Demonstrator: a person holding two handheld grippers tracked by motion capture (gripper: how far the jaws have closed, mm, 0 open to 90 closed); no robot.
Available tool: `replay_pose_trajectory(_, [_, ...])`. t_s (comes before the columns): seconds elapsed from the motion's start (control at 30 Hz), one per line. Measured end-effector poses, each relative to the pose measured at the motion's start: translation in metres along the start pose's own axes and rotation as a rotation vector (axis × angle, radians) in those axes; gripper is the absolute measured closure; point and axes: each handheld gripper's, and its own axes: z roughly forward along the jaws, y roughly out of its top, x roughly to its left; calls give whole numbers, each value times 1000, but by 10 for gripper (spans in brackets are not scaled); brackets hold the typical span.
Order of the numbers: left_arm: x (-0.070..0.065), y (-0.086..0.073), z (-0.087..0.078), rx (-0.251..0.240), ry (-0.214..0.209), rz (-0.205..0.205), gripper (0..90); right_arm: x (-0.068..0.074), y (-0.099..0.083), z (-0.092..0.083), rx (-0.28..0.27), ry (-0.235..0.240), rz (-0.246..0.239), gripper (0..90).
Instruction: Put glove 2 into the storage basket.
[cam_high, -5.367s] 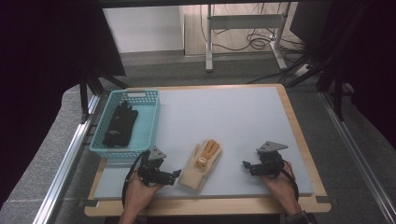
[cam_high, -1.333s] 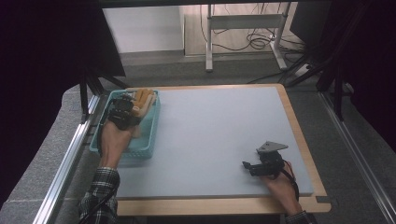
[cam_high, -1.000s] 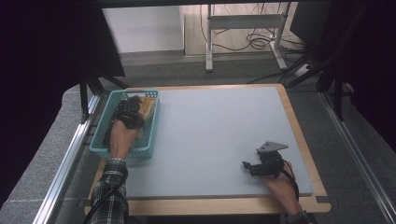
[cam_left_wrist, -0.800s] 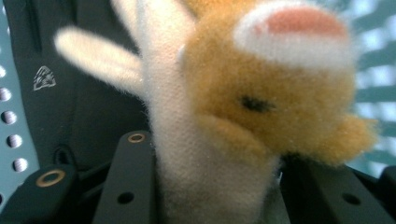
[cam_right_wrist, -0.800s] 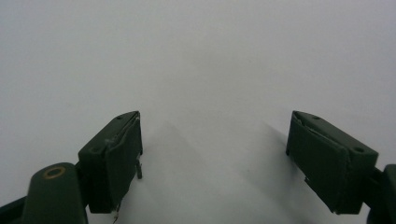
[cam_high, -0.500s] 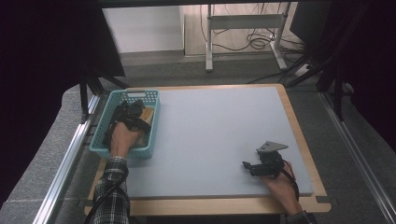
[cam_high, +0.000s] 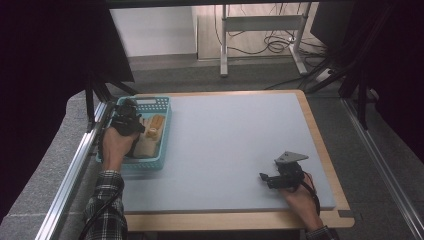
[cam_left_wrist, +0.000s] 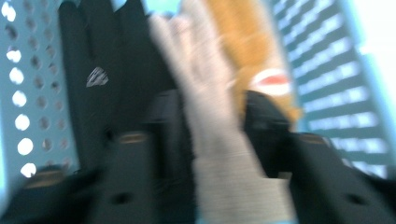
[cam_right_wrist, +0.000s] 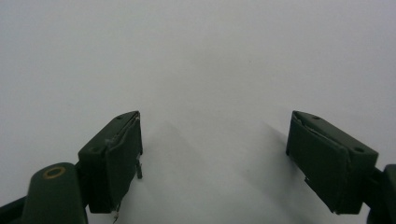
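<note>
A cream knit glove with orange fingers (cam_high: 150, 134) lies in the teal basket (cam_high: 150, 167) at the table's left. In the left gripper view the glove's cuff (cam_left_wrist: 219, 154) fills the narrow gap between my jaws; this view is blurred. My left gripper (cam_high: 131, 122) (cam_left_wrist: 217, 121) hangs over the basket's far left part. Its jaws have just been closing and now stand shut on the glove. A black glove (cam_left_wrist: 93, 70) lies beside it in the basket. My right gripper (cam_high: 265, 179) (cam_right_wrist: 212, 154) rests open on the table at the front right, with nothing between its fingers.
The pale blue table top (cam_high: 225, 135) has a wooden rim. A metal rail (cam_high: 75, 170) runs along its left side next to the basket. Desk legs and cables (cam_high: 260, 45) stand on the floor beyond the far edge.
The left hand carried the cream glove from the table's front into the basket, then shifted left over it. The right gripper has not moved.
</note>
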Motion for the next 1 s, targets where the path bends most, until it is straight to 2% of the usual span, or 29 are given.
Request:
replay_pose_trajectory(0.07, [1,-2,13,25,23,7,782,0,0,0,0,0,0,178])
replay_pose_trajectory(0.13, [1,-4,27,41,27,7,828,0,0,0,0,0,0,178])
replay_pose_trajectory(0.2, [0,-3,39,48,33,-3,837,0,0,0,-1,0,-1,178])
replay_pose_trajectory(0.23, [-2,0,43,42,19,-4,837,0,0,0,0,0,-1,178])
replay_pose_trajectory(0.27, [-2,0,43,42,19,-4,837,0,0,0,0,0,-1,178])
replay_pose_trajectory(0.33, [-8,4,47,15,-29,2,837,0,0,0,0,0,-1,178])
replay_pose_trajectory(0.37, [-11,5,48,14,-32,10,837,0,0,0,0,0,-1,178])
replay_pose_trajectory(0.4, [-15,7,48,15,-25,27,837,0,0,0,0,0,-1,178])
replay_pose_trajectory(0.43, [-21,8,50,17,12,45,836,0,0,0,-1,-1,-1,178])
replay_pose_trajectory(0.47, [-21,8,50,17,12,45,829,0,0,0,-1,-1,-1,178])
replay_pose_trajectory(0.5, [-22,8,50,19,37,48,807,0,0,0,-1,-1,-1,178])
replay_pose_trajectory(0.57, [-20,8,49,17,47,44,781,0,0,0,-1,-1,-1,178])
replay_pose_trajectory(0.6, [-16,7,46,7,62,39,702,0,0,0,-1,-1,-1,178])
replay_pose_trajectory(0.63, [-14,6,44,-1,67,34,661,0,0,0,-1,-1,-1,178])
replay_pose_trajectory(0.67, [-14,6,44,-1,67,34,623,0,0,0,-1,-1,-1,178])
replay_pose_trajectory(0.7, [-12,5,42,-12,68,28,623,0,0,0,-1,-1,-1,178])
replay_pose_trajectory(0.73, [-9,3,40,-26,56,13,565,0,0,0,-1,-1,-1,178])
replay_pose_trajectory(0.77, [-6,2,38,-38,43,-2,460,0,0,0,-1,-1,-1,178])
replay_pose_trajectory(0.83, [-4,0,36,-53,30,-10,426,0,0,0,-1,-1,-1,178])
replay_pose_trajectory(0.9, [-1,-5,34,-78,12,-17,313,0,0,0,-1,-1,-1,178])
replay_pose_trajectory(1.0, [1,-7,32,-97,-6,-27,222,0,0,0,-1,-1,-1,178])
